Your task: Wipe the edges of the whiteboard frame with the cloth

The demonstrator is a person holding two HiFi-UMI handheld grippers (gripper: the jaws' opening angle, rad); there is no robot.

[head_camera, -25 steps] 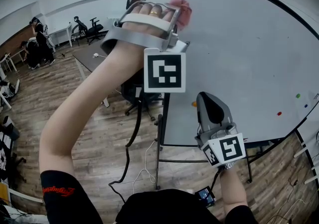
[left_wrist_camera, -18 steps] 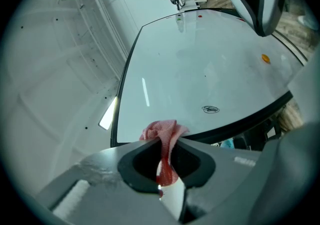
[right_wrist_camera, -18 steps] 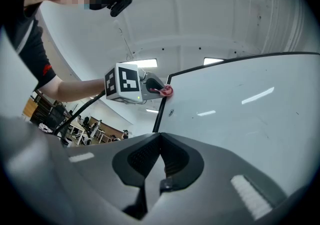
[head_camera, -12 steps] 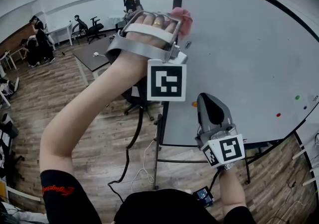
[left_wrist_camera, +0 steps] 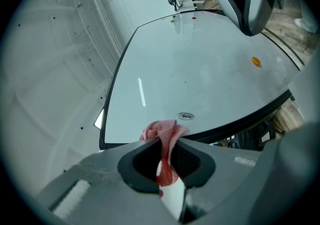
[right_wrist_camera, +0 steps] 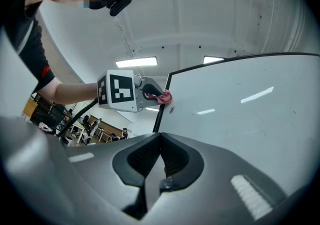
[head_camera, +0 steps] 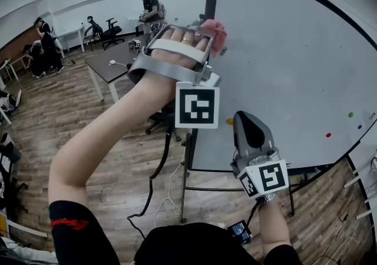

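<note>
A pink cloth [head_camera: 214,29] is pinched in my left gripper [head_camera: 207,37], which is shut on it high up at the whiteboard's black left frame edge [head_camera: 206,75]. In the left gripper view the cloth [left_wrist_camera: 162,134] bunches out of the jaws of the left gripper [left_wrist_camera: 167,156] and lies against the dark frame [left_wrist_camera: 240,121]. My right gripper [head_camera: 251,132] hangs lower, in front of the board's bottom left part, shut with nothing in it. From the right gripper [right_wrist_camera: 160,141] I see the cloth [right_wrist_camera: 165,97] touching the frame.
An orange magnet [head_camera: 229,122] sits on the board near the right gripper; green [head_camera: 351,115] and red [head_camera: 328,135] magnets lie further right. The board's stand leg [head_camera: 185,193], an office chair [head_camera: 160,118], a desk [head_camera: 109,68] and people stand to the left.
My left gripper has slid down the left frame edge with the cloth. The right gripper has stayed put. A person in the background has walked left.
</note>
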